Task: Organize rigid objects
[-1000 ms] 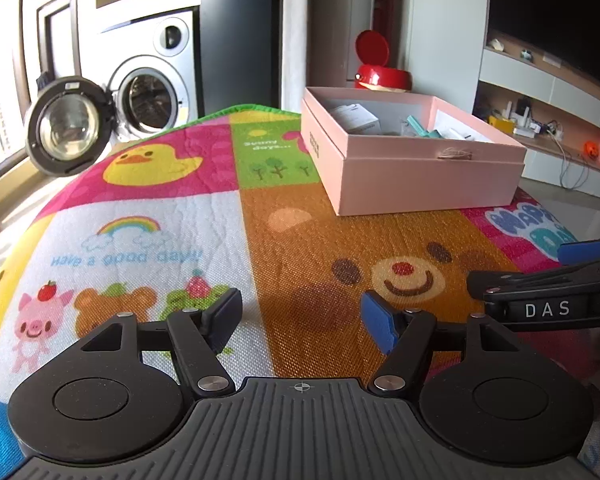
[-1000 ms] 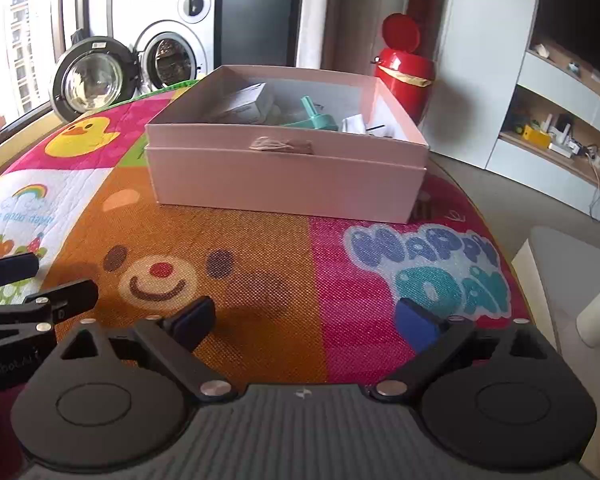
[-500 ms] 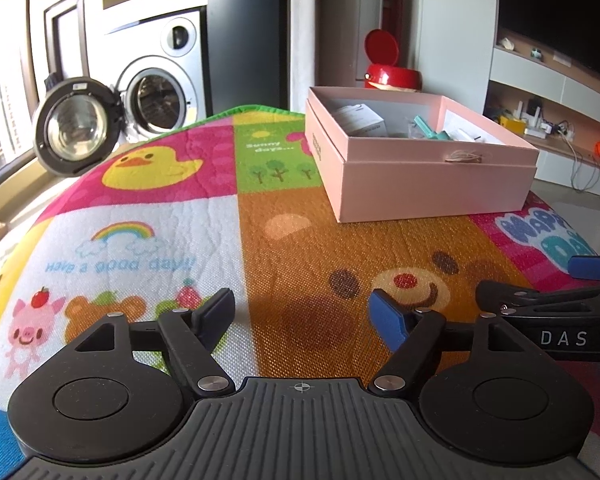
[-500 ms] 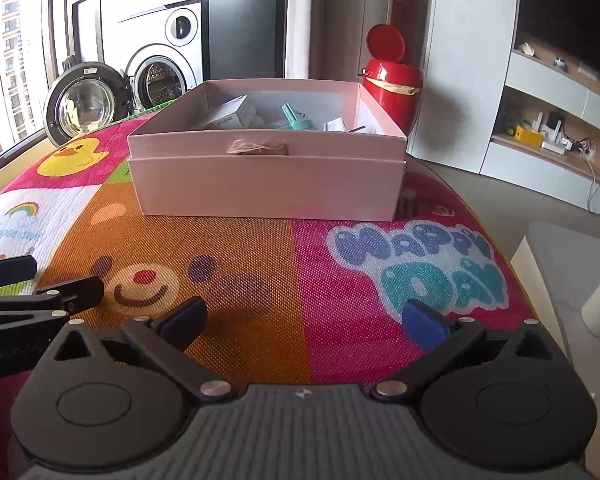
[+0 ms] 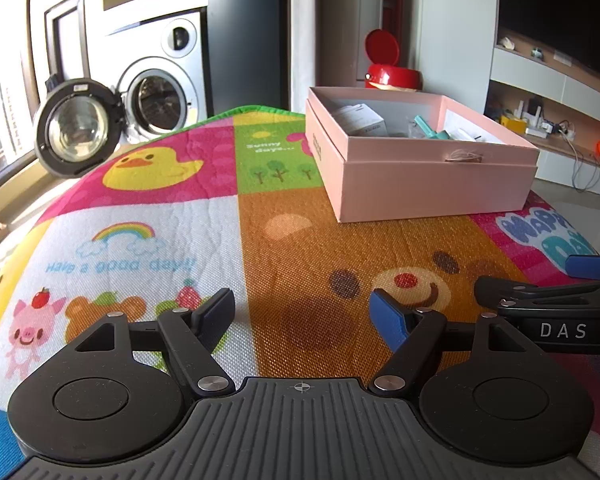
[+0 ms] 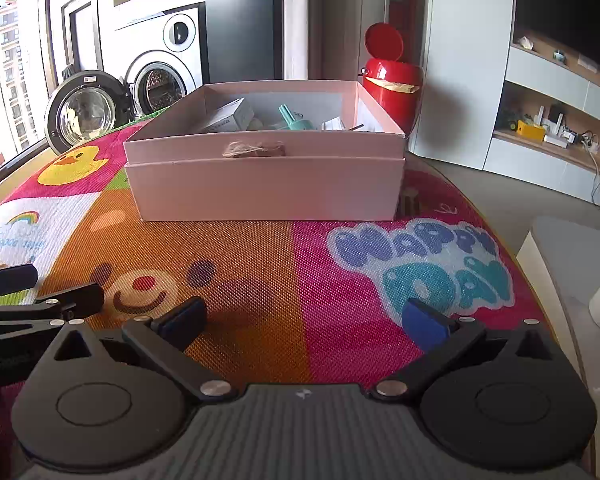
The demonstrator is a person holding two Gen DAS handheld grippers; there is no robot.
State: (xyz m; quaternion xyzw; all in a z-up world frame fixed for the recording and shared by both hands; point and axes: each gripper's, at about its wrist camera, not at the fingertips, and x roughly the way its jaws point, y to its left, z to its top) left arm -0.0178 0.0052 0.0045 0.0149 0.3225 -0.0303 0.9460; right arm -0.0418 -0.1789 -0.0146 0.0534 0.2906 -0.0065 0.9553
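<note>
**A:** Sunlit living space, a colourful cartoon play mat spread across the foreground. What sits on it?

**B:** One open pink box, resting on the mat at the far side, over the orange and green panels. Inside, a white carton leans at the left, a teal plastic piece lies near the middle, and pale items at the right are too small to identify. A knot of twine hangs on the box's near wall.

**A:** And the two handheld tools?

**B:** The left gripper is low over the mat, jaws spread wide with nothing between them, bare bear-face print showing in the gap. The right gripper is likewise spread and empty, pointed squarely at the box's long side. Both are well short of the box.

**A:** Do they see each other?

**B:** Yes. The right gripper's fingers edge into the left camera's view at far right, and the left one shows at the right camera's left edge.

**A:** Background?

**B:** A washing machine with its round door swung open, a red bin with its lid up behind the box, and wall shelving at right.
</note>
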